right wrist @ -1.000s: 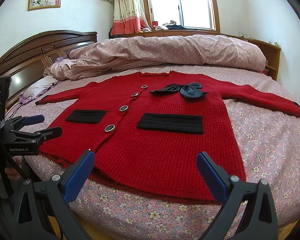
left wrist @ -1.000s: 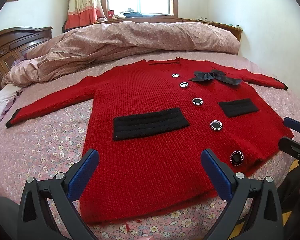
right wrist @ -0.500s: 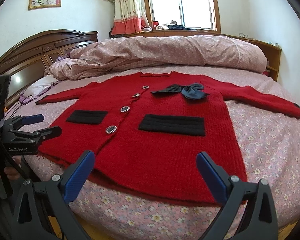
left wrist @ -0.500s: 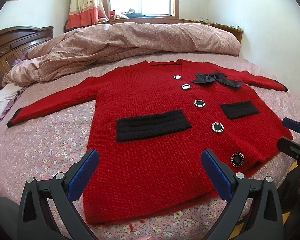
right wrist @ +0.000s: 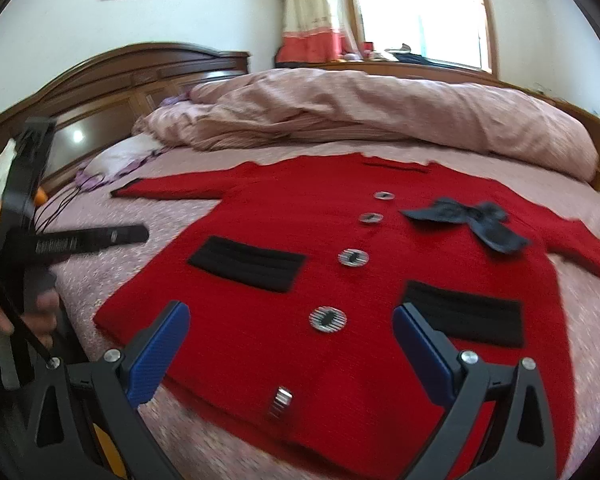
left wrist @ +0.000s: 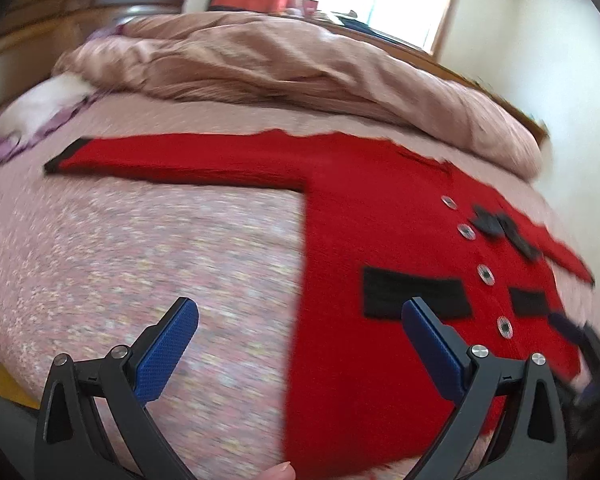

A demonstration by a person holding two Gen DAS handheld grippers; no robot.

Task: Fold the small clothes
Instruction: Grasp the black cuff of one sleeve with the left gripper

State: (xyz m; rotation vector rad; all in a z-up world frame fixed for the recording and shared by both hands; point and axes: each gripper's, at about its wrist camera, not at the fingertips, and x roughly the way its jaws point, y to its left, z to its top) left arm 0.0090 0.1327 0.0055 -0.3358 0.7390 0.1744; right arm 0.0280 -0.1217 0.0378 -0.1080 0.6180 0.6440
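Both grippers, left gripper (left wrist: 300,336) and right gripper (right wrist: 292,332), hover spread wide over the seemingly flat red cardigan (right wrist: 340,280).

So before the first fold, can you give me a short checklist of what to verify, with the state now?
1. Left tongs open and empty: ok.
2. Right tongs open and empty: ok.
3. Red cardigan lies flat, front up: ok.
4. Left-view sleeve stretched straight out: ok.
5. Other sleeve fully laid out: cannot tell, its end is cut off.
6. Black bow lies on the chest, clear of both tongs: ok.
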